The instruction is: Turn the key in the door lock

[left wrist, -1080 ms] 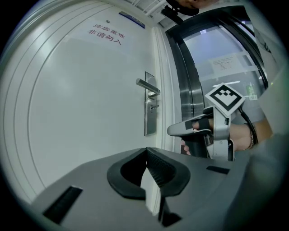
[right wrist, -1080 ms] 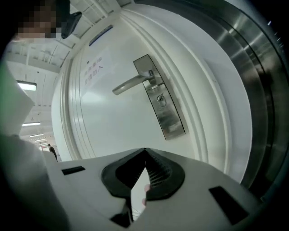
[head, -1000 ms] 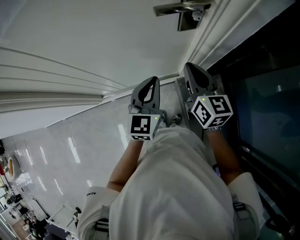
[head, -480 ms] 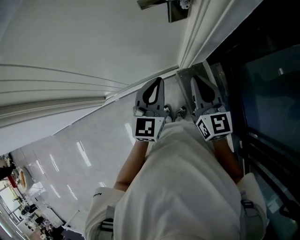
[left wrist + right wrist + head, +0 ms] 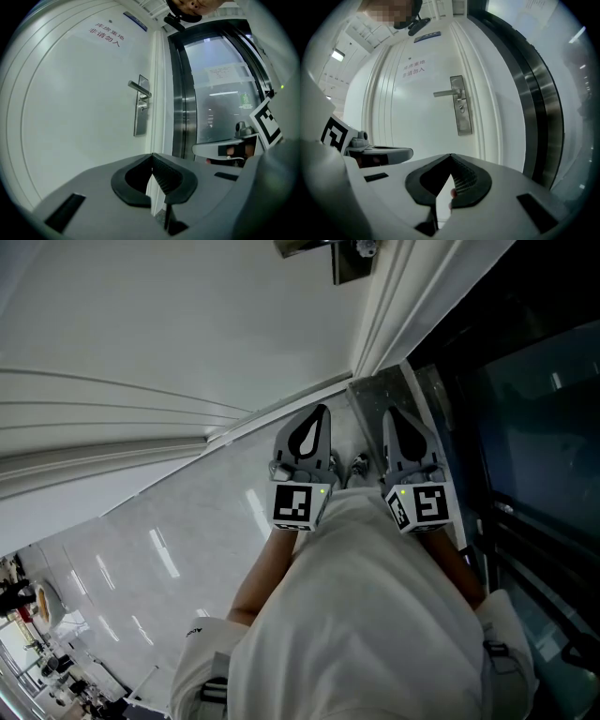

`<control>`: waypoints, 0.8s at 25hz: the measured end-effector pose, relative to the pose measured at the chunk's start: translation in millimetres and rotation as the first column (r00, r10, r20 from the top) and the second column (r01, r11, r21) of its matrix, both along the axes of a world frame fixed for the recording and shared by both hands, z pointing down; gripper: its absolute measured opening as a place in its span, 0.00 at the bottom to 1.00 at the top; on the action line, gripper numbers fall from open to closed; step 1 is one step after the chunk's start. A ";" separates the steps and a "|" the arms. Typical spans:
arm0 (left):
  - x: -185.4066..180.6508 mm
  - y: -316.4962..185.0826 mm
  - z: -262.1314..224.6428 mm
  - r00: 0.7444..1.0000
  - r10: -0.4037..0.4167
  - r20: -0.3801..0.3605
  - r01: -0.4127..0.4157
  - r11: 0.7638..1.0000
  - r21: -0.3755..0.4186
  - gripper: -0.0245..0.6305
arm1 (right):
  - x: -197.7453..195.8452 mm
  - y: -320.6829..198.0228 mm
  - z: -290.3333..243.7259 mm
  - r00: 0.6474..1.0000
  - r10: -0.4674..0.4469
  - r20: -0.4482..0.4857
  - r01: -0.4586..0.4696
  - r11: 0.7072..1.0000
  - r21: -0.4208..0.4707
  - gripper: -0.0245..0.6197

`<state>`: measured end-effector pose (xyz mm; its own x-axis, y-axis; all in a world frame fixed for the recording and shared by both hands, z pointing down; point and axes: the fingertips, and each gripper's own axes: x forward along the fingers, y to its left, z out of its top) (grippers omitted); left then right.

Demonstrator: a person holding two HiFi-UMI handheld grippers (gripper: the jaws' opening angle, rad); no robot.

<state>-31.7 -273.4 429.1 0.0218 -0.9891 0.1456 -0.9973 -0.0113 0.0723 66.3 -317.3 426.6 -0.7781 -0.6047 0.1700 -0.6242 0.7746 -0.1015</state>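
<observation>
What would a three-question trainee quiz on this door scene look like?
1. True or false: the left tool has its jaws wide apart.
2. In the right gripper view, the lever handle runs from the lock plate toward: A) the left, B) the right, C) straight down.
3. Short answer: in the head view, which tool is nearer the dark glass panel?

Key: 1 false, the jaws meet at the tips. 2 A. 3 the right tool.
</observation>
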 end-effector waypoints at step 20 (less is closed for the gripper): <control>4.0 3.4 26.5 1.000 -0.005 -0.012 0.004 0.998 -0.067 0.05 | 10.6 -3.9 12.8 0.999 0.030 -0.028 -0.030 1.000 -0.003 0.04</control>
